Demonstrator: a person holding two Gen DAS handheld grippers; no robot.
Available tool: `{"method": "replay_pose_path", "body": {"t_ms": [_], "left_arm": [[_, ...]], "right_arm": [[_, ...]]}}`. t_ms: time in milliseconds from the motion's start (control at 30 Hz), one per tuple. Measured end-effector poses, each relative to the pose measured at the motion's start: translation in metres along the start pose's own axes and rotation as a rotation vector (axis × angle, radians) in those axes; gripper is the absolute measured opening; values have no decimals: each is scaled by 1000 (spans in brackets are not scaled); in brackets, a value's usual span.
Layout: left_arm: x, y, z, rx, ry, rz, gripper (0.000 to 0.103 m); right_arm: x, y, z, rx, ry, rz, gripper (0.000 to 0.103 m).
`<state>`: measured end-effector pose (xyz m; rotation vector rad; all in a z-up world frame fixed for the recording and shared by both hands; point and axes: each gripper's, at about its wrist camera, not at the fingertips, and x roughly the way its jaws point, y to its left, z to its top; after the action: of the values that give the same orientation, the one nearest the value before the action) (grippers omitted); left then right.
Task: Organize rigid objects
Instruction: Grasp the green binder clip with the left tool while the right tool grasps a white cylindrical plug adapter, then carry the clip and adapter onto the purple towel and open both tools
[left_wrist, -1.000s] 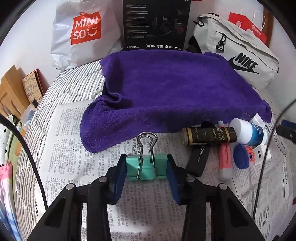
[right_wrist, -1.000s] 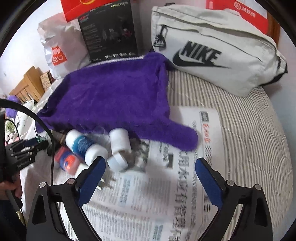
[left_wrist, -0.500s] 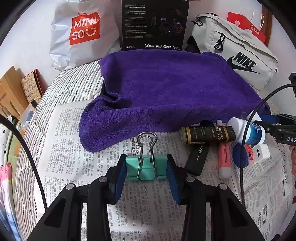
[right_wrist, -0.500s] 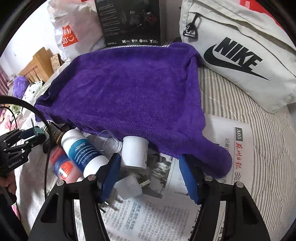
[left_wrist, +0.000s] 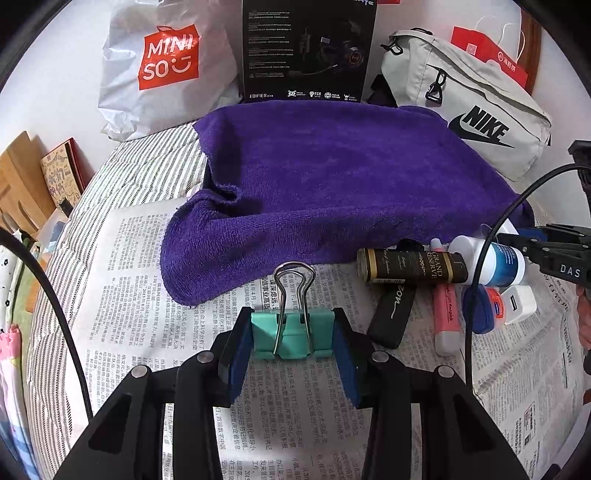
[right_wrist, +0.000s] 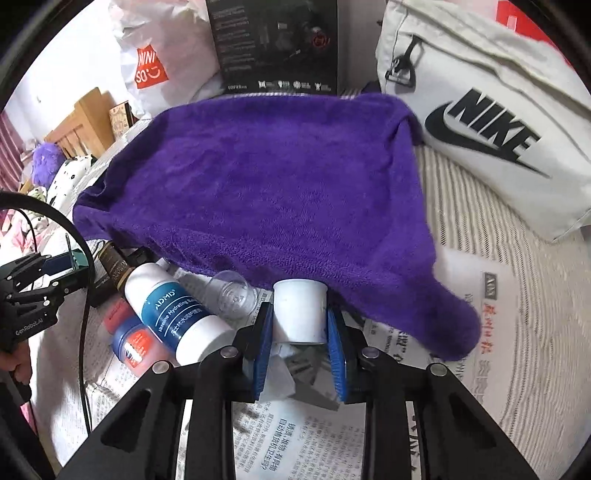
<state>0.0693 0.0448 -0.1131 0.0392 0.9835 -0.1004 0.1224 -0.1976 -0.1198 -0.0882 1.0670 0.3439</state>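
White cup (right_wrist: 300, 312) lies mouth toward towel (right_wrist: 258, 177).

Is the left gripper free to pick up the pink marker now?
Probably not. The left gripper is shut on the green binder clip, so its jaws are occupied. The pink marker itself lies uncovered on the newspaper.

Left claw (left_wrist: 293, 338) grips teal binder clip (left_wrist: 291, 334) over newspaper (left_wrist: 147, 295).

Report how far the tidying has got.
Nothing looks put away yet. In hand: the left gripper grips the green binder clip; the right gripper has just closed on the white jar. Left: lotion bottle, dark bottle and pink tube lie clustered on the newspaper.
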Motion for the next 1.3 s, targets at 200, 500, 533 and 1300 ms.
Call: {"method": "replay_pose_path", "body": {"t_ms": [200,500,533,1300], "left_arm": [[0,0,0,-5,-3,-6,39],[-5,10,-1,-51,0,-84,39],[-6,11,-2,-53,0,-84,39],[-52,23,36,-21,-68,-79,39]], "right_arm": [[5,4,2,-4,-20,-21,29],[-20,-7,-6,15,-43,-9,29],[-23,-8,-7,17,-44,-8,29],[-61,-27,22,15,-137,-8,29]]}}
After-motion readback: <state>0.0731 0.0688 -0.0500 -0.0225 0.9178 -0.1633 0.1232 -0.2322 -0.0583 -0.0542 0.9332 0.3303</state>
